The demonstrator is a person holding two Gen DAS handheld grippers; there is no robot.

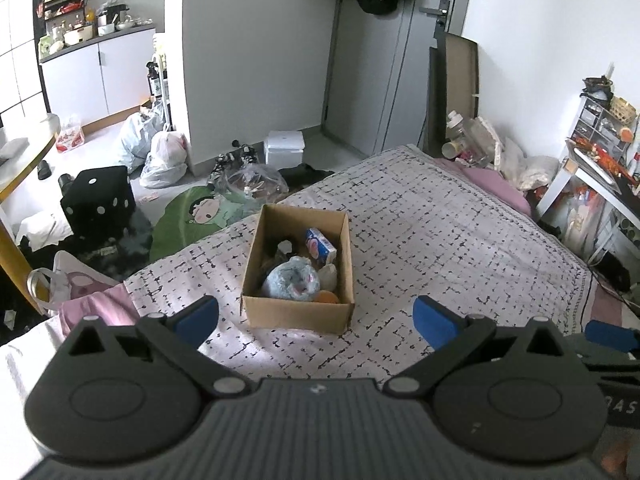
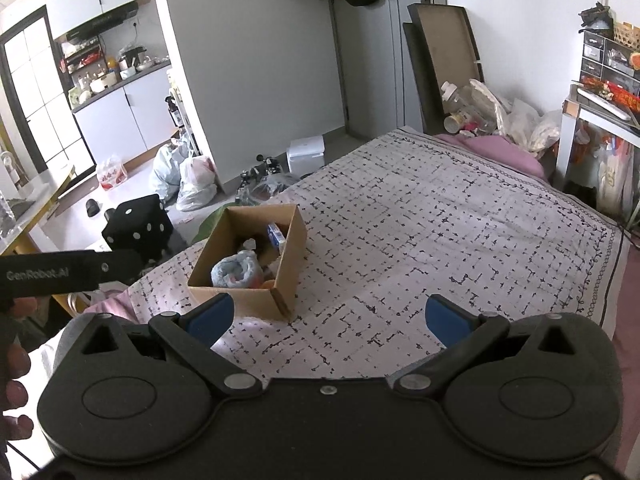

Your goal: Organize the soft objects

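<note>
An open cardboard box (image 1: 298,314) stands on the patterned bedspread (image 1: 440,240). Inside lie a fluffy blue soft toy (image 1: 290,280), a small blue and white carton (image 1: 320,245), an orange item (image 1: 328,298) and other small things. My left gripper (image 1: 316,318) is open and empty, held just in front of the box. In the right wrist view the box (image 2: 236,300) sits to the left with the blue toy (image 2: 236,270) inside. My right gripper (image 2: 328,320) is open and empty over the bedspread (image 2: 440,220), to the right of the box.
A black dice-shaped cushion (image 1: 98,200), plastic bags (image 1: 164,156) and a white box (image 1: 284,146) lie on the floor beyond the bed. A cluttered white shelf (image 1: 592,168) stands at the right. Bags and bottles (image 2: 492,116) pile at the bed's far corner.
</note>
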